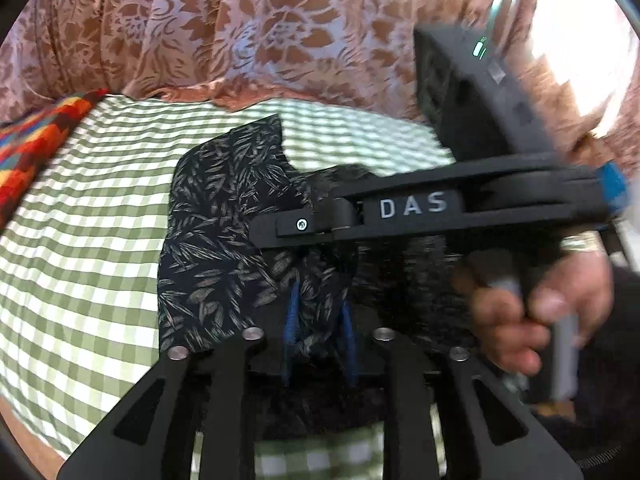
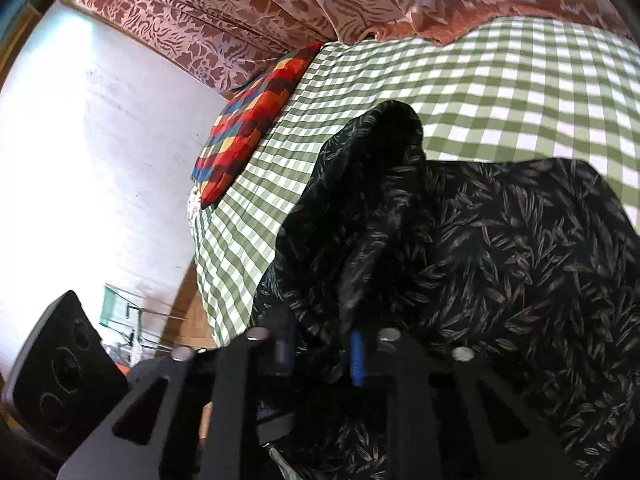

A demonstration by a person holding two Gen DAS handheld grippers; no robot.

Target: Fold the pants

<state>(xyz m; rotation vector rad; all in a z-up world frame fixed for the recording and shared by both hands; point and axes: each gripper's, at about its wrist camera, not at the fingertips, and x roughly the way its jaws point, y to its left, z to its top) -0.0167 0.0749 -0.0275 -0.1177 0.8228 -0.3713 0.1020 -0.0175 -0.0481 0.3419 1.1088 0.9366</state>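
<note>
Folding pants (image 1: 216, 216) | location: near edge of checked bed (image 1: 80, 200) | left gripper (image 1: 318, 340): narrow, pinching fabric | right gripper (image 2: 320, 356): clamped on bunched cloth | advice: lift both corners level, keep cloth taut, lay hems together.

Home bedroom: bed w/ green-check sheet (image 2: 500, 92), floral curtain (image 1: 240, 28), patchwork pillow (image 2: 256, 120).

Left gripper (image 1: 318, 332): its 2 blue-padded fingers (image 1: 292, 320) stand close together, pinching dark cloth. Right gripper (image 2: 320, 354): jaws drawn near shut on a bunched fold – seen from the left wrist, it crosses above, gripped by a hand (image 1: 536, 304) at the handle.
</note>
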